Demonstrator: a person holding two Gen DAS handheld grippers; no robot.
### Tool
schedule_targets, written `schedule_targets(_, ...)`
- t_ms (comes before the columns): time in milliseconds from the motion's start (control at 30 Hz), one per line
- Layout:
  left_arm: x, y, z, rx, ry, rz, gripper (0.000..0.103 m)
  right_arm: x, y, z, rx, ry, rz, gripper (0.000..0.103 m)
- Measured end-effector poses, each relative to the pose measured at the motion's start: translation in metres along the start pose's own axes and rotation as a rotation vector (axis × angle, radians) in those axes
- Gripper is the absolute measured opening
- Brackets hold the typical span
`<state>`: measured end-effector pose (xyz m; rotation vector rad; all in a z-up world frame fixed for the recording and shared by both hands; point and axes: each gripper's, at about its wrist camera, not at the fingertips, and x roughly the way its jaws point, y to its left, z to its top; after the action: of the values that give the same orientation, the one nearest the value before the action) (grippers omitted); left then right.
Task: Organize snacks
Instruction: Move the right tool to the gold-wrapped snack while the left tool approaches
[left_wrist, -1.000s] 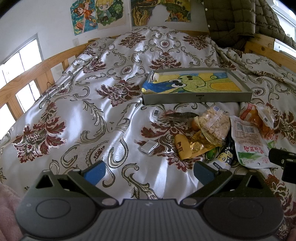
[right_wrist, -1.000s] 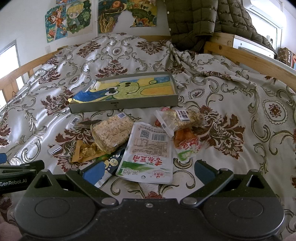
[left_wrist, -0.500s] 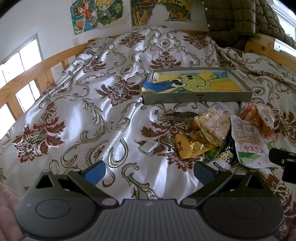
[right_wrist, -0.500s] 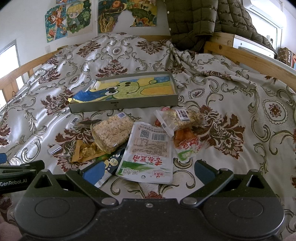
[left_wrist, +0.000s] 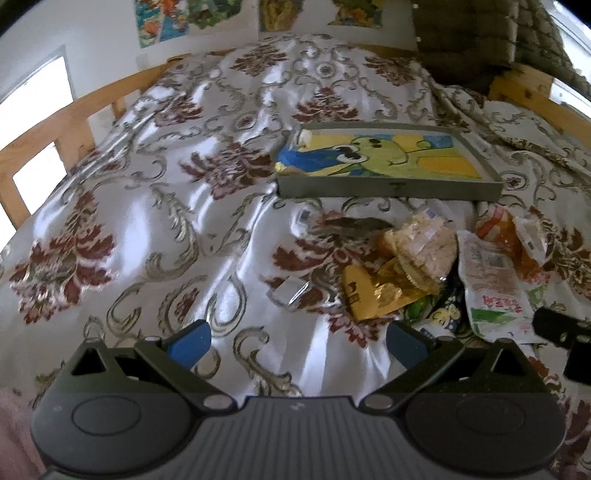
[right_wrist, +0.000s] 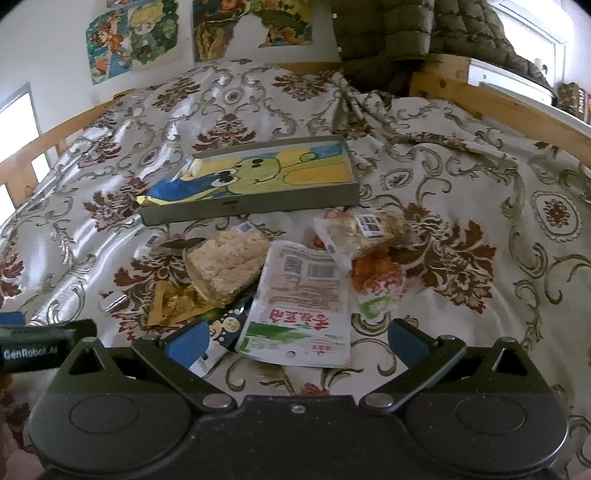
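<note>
Snack packets heaped on the bedspread in front of the grey tray (right_wrist: 255, 206).

We hold both claws wide open and empty: the right gripper (right_wrist: 295, 341) sits just before the white-and-green pouch (right_wrist: 301, 302), the left gripper (left_wrist: 295, 345) beside the heap, near the gold packet (left_wrist: 369, 291).

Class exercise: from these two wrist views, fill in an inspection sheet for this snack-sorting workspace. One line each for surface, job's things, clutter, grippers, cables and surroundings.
Surface: bed with a shiny floral bedspread, wrinkled.
Job's things: shallow grey tray, no snacks seen in it; loose snack packets lie in front of it, among them a white-and-green pouch, a clear bag of pale crackers and a yellow packet.
Clutter: small silver wrapper lying apart from the heap.
Grippers: left gripper and right gripper both open, holding nothing.
Cables: nothing seen.
Surroundings: wooden bed frame, posters, dark padded jacket.
</note>
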<state>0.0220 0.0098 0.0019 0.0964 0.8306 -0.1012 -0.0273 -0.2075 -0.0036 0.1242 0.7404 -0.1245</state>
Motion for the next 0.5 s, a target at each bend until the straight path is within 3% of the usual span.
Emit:
schedule_targets(333, 0.022, 0.013, 0.054, 0.092, 0.021, -0.161, 0.103, 0.015, 0.008, 0.012, -0.098, 0.015, 0.055, 0.102)
schedule_targets(500, 0.051, 0.025, 0.072, 0.092, 0.048, -0.182, 0.103, 0.027, 0.017, 0.017, -0.184, 0.028, 0.097, 0.102)
